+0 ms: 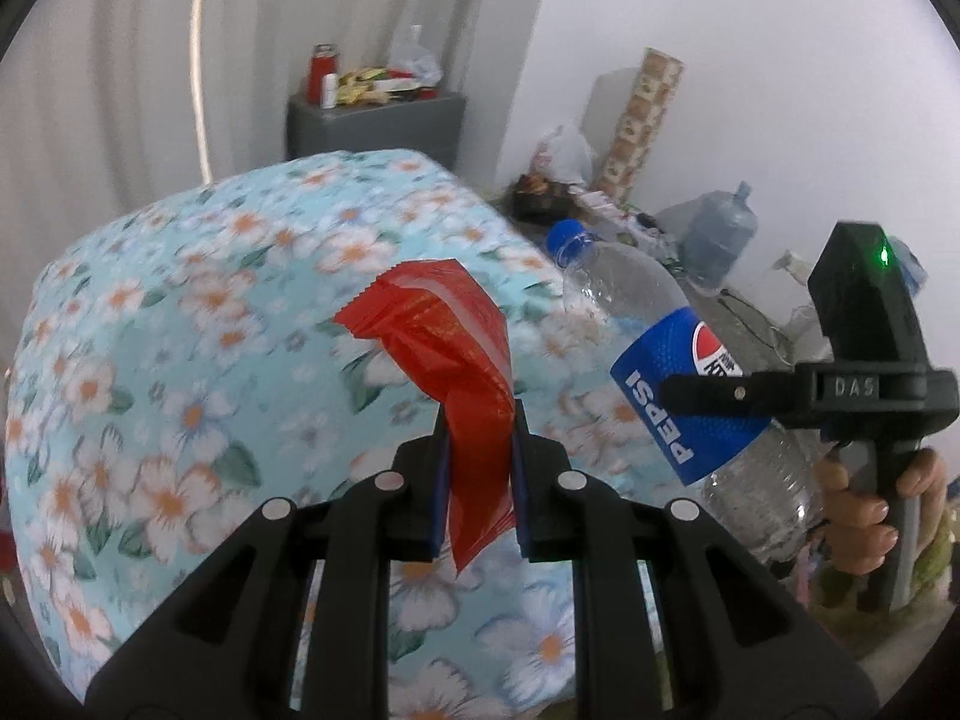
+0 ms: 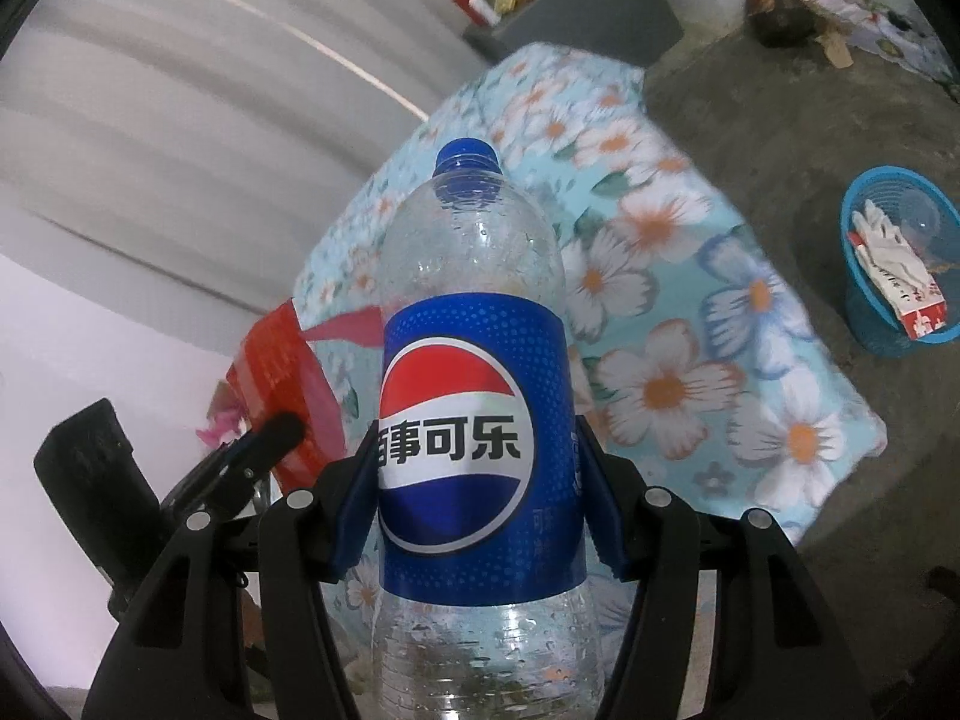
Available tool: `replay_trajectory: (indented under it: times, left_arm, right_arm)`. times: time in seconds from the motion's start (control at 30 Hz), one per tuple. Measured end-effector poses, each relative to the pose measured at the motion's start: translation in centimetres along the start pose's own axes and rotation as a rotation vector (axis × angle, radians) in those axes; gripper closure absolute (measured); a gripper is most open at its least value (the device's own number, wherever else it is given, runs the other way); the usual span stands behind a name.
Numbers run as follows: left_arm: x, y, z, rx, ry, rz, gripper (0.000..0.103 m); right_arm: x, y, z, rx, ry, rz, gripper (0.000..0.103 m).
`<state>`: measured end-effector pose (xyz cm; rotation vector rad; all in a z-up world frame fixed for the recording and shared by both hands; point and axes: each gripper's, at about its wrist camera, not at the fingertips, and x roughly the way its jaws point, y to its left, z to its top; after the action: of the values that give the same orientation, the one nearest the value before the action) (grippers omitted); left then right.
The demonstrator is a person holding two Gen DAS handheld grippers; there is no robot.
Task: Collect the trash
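My left gripper (image 1: 478,420) is shut on a red foil wrapper (image 1: 444,336) and holds it above the floral bed cover (image 1: 180,330). The wrapper also shows in the right wrist view (image 2: 282,372). My right gripper (image 2: 477,468) is shut on an empty Pepsi bottle (image 2: 474,420) with a blue cap, gripped at the blue label. In the left wrist view the bottle (image 1: 678,372) hangs to the right of the wrapper, held by the right gripper (image 1: 708,393). A blue mesh trash basket (image 2: 900,276) with paper trash inside stands on the floor at right.
A grey cabinet (image 1: 378,120) with a red flask and snack packets stands at the back. A large water jug (image 1: 720,234), a plastic bag (image 1: 564,150) and a patterned roll (image 1: 642,120) sit along the wall. The concrete floor (image 2: 780,120) lies right of the bed.
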<state>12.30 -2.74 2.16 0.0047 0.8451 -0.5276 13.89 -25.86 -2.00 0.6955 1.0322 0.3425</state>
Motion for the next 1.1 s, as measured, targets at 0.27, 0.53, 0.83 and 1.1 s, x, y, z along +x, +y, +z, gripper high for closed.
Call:
replay_trajectory:
  times: [0.27,0.53,0.83,1.1]
  left_arm:
    - [2.8,-5.6,3.3,0.085,0.028,-0.104,0.088]
    - [9.1,-12.8,6.3,0.195,0.122,-0.217,0.088]
    - [22.1,-21.6,9.1,0.322,0.368,-0.338,0.087]
    - [35.0,-26.3,9.2,0.364,0.553,-0.357,0.087]
  right_arm:
    - [-5.3,-4.6,-1.3,0.087,-0.114,0.001,0.045]
    - [-9.9,-12.8,-1.8,0.317,-0.252,-0.009,0.045]
    - [-11.3,-26.2,-2.6,0.663,-0.348,-0.141,0.045]
    - [-7.6,-34.8,-0.3,0.861,-0.353,-0.105,0.045]
